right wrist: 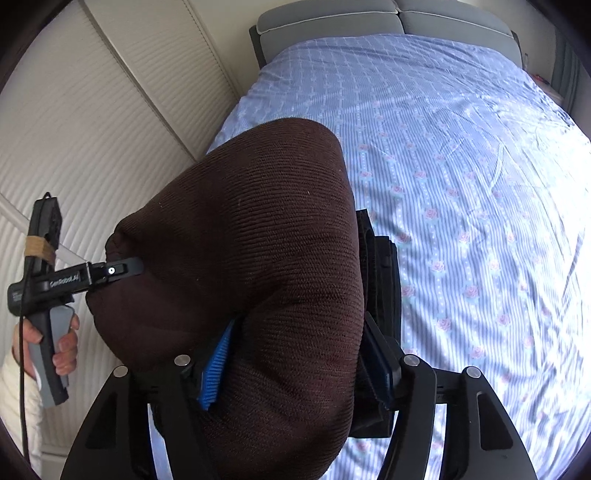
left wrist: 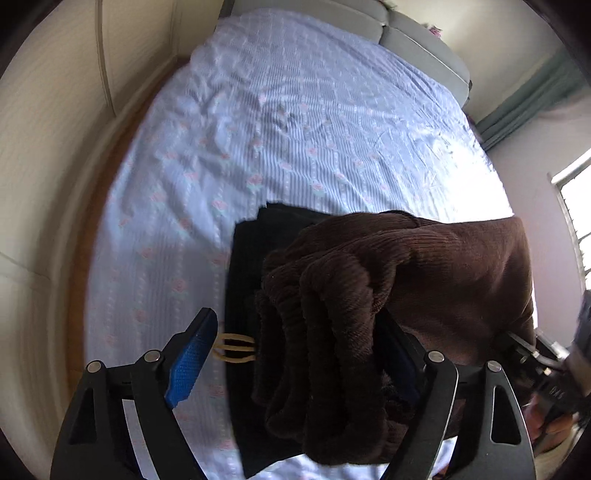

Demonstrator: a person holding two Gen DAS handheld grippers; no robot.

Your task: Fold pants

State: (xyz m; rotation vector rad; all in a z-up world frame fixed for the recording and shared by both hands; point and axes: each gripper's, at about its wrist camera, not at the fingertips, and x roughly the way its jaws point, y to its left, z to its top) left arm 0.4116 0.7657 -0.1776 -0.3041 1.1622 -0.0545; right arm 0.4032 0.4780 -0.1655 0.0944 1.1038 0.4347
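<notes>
Brown corduroy pants (left wrist: 388, 288) hang folded between my two grippers, above the bed. In the left wrist view my left gripper (left wrist: 295, 343) has its blue left pad (left wrist: 190, 363) bare, with a wide gap to the bunched fabric that drapes over its right finger. Whether it pinches the cloth is hidden. In the right wrist view the pants (right wrist: 258, 258) fill the space between the pads of my right gripper (right wrist: 299, 365), which is shut on them. The left gripper's finger (right wrist: 118, 269) reaches into the cloth at the left.
A folded black garment (left wrist: 251, 273) lies on the bed under the pants, also in the right wrist view (right wrist: 384, 266). The blue flowered sheet (left wrist: 295, 129) spreads beyond. A grey headboard (right wrist: 369, 18) is at the far end. A white wardrobe (right wrist: 92, 129) stands at the left.
</notes>
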